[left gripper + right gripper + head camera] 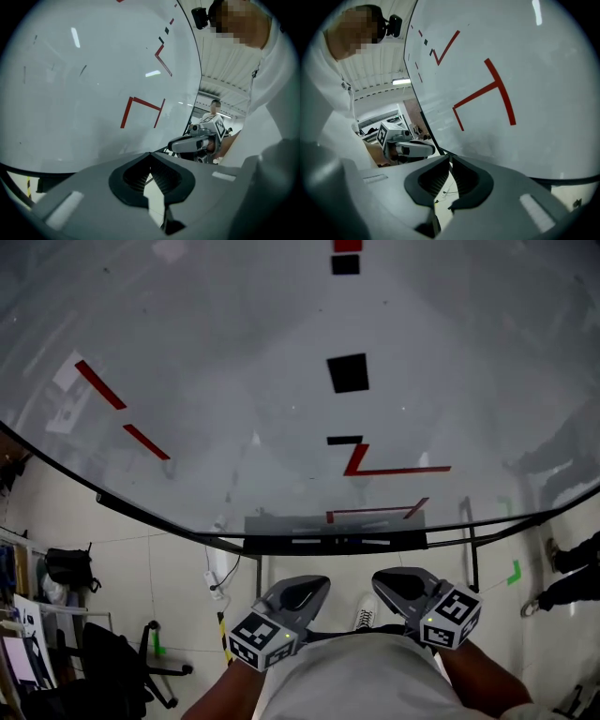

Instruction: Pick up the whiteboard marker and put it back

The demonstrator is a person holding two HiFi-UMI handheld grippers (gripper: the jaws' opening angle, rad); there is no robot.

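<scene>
A big whiteboard (pixel 234 352) filled most of the head view. It had red lines (pixel 394 469) and a black square (pixel 348 372) on it. A dark ledge (pixel 337 540) ran along its bottom edge. The small pale shapes on it were too small to tell, so I could not find the whiteboard marker in any view.

Below the board was a pale floor (pixel 122 549) with a black chair (pixel 112 662) on the left.

The left gripper (pixel 309 585) and the right gripper (pixel 389 579) were low, close to the person's shirt, side by side and apart. They pointed at the board and did not touch it. In each gripper's own view the tips of the jaws were pressed together, with nothing between them. Both arms were bent in near the body.
</scene>
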